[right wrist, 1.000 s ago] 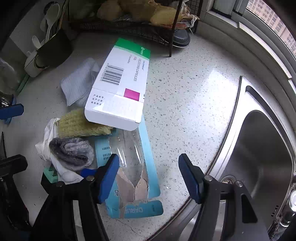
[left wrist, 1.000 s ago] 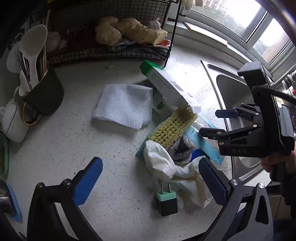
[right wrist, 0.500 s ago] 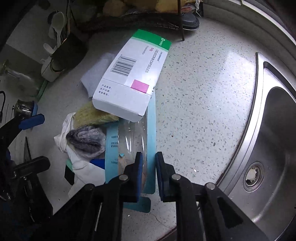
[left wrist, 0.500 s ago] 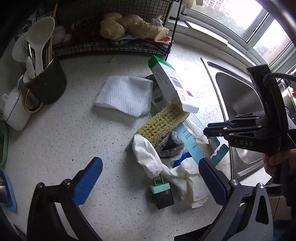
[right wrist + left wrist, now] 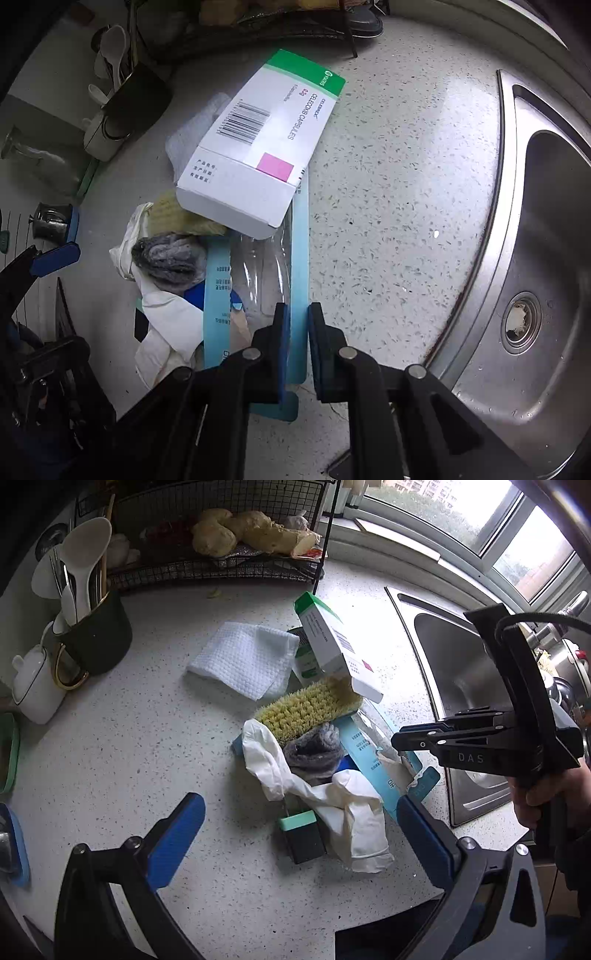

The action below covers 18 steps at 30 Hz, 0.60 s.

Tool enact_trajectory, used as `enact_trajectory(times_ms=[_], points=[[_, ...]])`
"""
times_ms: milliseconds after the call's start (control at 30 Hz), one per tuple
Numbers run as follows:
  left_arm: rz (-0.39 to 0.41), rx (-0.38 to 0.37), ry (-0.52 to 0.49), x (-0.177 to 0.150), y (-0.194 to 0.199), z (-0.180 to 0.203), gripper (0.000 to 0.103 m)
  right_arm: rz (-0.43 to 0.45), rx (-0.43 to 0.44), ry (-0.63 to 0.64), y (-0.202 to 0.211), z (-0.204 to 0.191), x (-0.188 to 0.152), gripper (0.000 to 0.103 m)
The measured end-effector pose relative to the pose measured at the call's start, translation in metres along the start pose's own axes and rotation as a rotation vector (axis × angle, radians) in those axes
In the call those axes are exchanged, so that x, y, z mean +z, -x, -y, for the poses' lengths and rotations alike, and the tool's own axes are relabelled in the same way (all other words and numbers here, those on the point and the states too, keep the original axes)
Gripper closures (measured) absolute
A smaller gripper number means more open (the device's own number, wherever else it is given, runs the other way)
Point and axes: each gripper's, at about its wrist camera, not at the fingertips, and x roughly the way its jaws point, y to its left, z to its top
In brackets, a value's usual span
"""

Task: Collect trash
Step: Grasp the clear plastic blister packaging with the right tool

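Speckled countertop (image 5: 388, 166), lower centre: right gripper (image 5: 295, 328) pinches the blue blister pack (image 5: 299, 258) edge; lift slowly so the box (image 5: 258, 147) slides off. Left gripper (image 5: 295, 834) gapes wide, empty.

This is a home kitchen. A speckled stone countertop (image 5: 110, 760) runs up to a stainless steel sink (image 5: 546, 229) set under a window (image 5: 480, 520). A black wire rack (image 5: 221, 535) holds ginger roots (image 5: 251, 531), and a dark mug (image 5: 96, 635) holds spoons and ladles.
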Motion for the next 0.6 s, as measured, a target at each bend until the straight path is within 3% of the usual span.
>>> enact_trajectory(times_ms=[167, 300, 500, 567, 600], points=[[-0.003, -0.001, -0.006, -0.004, -0.001, -0.004, 0.0, -0.014, -0.027, 0.001, -0.01, -0.011, 0.006, 0.091], [0.005, 0.023, -0.026, -0.004, 0.002, -0.005, 0.0, -0.034, -0.009, -0.021, -0.018, -0.016, 0.005, 0.078], [0.014, 0.014, -0.035, -0.003, 0.004, -0.005, 0.0, -0.038, -0.007, -0.024, -0.025, -0.024, 0.007, 0.077], [0.01, 0.006, -0.043, -0.005, 0.003, -0.003, 0.0, -0.037, -0.002, -0.024, -0.025, -0.023, 0.006, 0.078], [0.008, 0.006, -0.048, -0.004, 0.003, -0.001, 0.0, -0.035, 0.001, -0.02, -0.024, -0.024, 0.006, 0.091]])
